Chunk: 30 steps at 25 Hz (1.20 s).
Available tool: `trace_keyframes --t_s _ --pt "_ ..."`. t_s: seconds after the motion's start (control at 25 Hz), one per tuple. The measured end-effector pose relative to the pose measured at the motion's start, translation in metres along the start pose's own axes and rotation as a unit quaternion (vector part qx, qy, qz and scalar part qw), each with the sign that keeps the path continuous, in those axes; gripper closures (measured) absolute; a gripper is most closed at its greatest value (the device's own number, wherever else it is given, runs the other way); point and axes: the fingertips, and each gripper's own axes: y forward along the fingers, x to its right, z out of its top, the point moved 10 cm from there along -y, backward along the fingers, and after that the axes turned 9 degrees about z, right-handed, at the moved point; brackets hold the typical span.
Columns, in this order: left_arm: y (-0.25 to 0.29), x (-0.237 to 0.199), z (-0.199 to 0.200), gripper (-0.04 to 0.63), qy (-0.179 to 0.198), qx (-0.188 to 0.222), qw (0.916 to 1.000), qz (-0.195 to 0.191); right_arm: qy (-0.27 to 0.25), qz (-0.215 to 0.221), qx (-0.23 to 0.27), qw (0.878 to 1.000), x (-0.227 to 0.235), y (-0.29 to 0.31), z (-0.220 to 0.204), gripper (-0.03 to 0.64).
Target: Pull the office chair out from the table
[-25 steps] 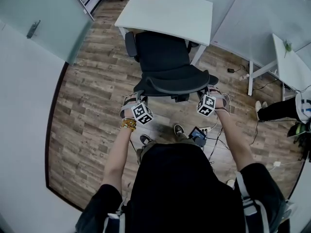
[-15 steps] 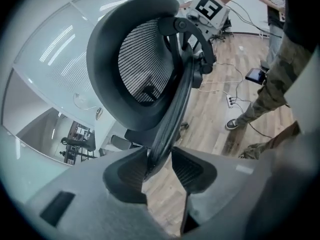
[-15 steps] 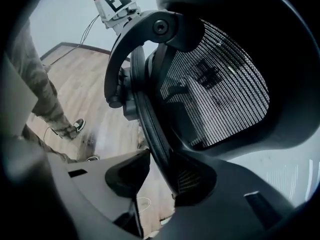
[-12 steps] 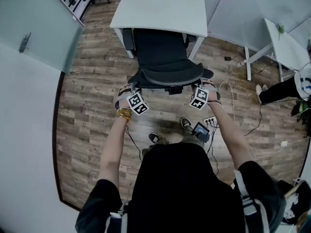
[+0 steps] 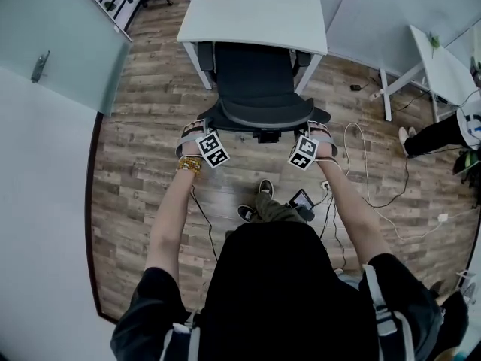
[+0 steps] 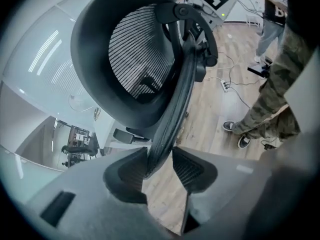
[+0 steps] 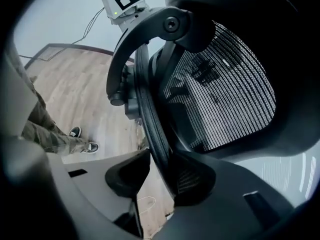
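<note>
A black mesh office chair [image 5: 255, 89] stands at the white table [image 5: 255, 13], its seat partly under the top. Both grippers are at the top of its backrest. The left gripper [image 5: 197, 130] is at the left end; in the left gripper view the backrest rim [image 6: 175, 99] runs between the jaws [image 6: 160, 159]. It leans on one pad with a thin gap to the other, and the jaws are opening. The right gripper [image 5: 316, 130] is at the right end; in the right gripper view the rim [image 7: 147, 114] sits pinched between the pad tips [image 7: 160, 156].
A glass partition [image 5: 60, 43] runs along the left. A second white table [image 5: 443, 66] stands at the right, with another person's leg [image 5: 428, 135] beside it. Cables and a power strip [image 5: 361, 171] lie on the wood floor near my feet [image 5: 259, 198].
The chair has swung from askew to square with the table. Both grippers have moved with its backrest toward the table, and my feet have stepped forward.
</note>
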Motion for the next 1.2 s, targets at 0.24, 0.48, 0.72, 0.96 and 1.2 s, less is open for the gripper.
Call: trace_keyframes --t_s 0.24,0.48,0.72,0.96,1.2 --pt "0.003 0.000 0.002 0.413 0.011 0.029 0.9995 0.003 -0.008 -0.014 0.016 1.000 -0.015 -0.004 0.032 0.495" --pt "0.021 -0.001 0.006 0.426 0.066 0.060 0.9959 -0.018 -0.014 -0.027 0.035 0.999 -0.021 0.000 0.046 0.499" --pt "0.028 -0.002 0.004 0.444 0.126 0.096 0.9863 -0.045 -0.012 0.009 0.060 0.998 -0.016 -0.005 0.037 0.479" --pt "0.032 -0.005 -0.003 0.457 0.144 0.103 0.9826 -0.055 -0.024 0.001 0.018 1.000 -0.019 0.004 0.053 0.496" --pt "0.038 -0.014 -0.018 0.459 0.152 0.101 0.9806 -0.072 0.012 0.019 0.017 1.000 -0.021 0.006 0.071 0.505"
